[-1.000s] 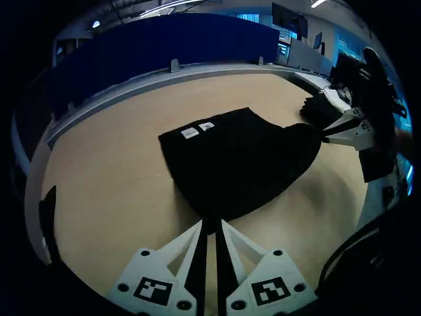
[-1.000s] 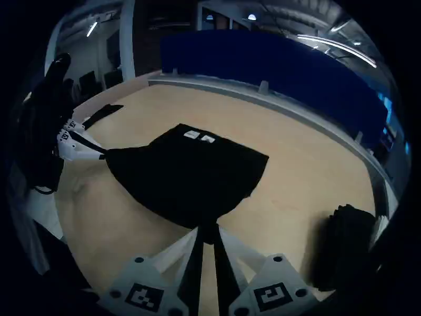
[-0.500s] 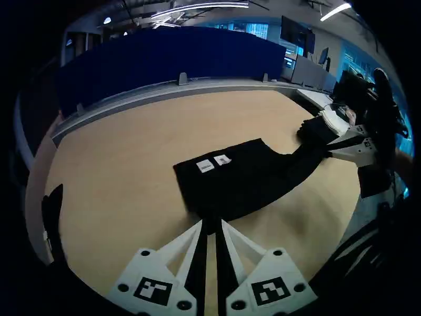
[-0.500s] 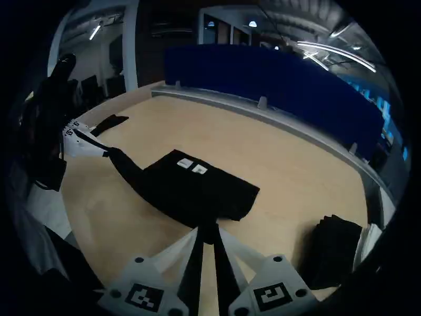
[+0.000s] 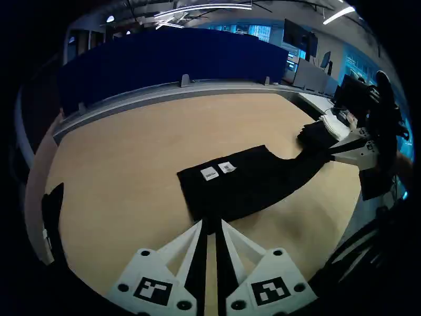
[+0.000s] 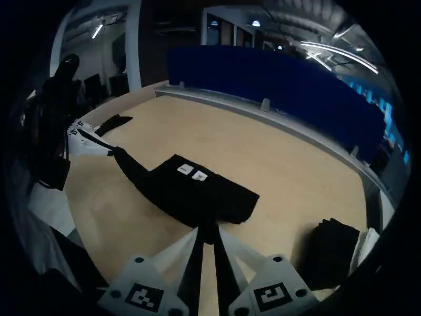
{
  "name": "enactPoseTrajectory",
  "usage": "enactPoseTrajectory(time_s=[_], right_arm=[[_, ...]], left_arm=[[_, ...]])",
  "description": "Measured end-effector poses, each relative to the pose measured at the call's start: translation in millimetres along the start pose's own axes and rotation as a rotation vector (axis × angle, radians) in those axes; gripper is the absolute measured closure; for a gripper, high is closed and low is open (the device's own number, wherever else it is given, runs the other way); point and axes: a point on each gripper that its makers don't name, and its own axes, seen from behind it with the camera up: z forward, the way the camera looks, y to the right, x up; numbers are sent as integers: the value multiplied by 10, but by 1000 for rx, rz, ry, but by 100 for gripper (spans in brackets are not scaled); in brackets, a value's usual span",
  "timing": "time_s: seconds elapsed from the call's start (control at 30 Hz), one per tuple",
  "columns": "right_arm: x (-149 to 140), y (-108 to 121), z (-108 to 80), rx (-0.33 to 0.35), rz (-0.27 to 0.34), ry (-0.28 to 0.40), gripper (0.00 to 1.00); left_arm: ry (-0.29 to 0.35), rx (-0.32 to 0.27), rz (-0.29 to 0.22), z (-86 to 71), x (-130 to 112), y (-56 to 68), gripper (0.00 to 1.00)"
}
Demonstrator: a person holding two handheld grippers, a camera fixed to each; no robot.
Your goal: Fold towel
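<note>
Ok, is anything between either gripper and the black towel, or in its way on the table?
Nothing visible. The left gripper and right gripper each grip a corner of the black cloth towel; the stack of dark folded cloths sits apart on the light wooden table.

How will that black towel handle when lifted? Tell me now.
Probably floppy: the towel drapes in a limp strip toward the right gripper. Likely light, since a mere pinch at a corner holds that end up. It may slide readily on the smooth table.
</note>
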Motion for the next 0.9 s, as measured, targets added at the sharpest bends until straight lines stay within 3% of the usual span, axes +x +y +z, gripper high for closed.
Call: enactPoseTrajectory(time_s=[0.33, 0.67, 0.9], right_arm=[[41, 123, 165, -11, -5, -23, 88], [88, 330, 458, -27, -32, -68, 88], [104, 481, 706, -24, 9, -85, 88]], left_arm=[[19, 10, 6, 188, 147, -67, 90], [25, 31, 29, 477, 285, -191, 90], [25, 54, 35, 727, 347, -295, 90]])
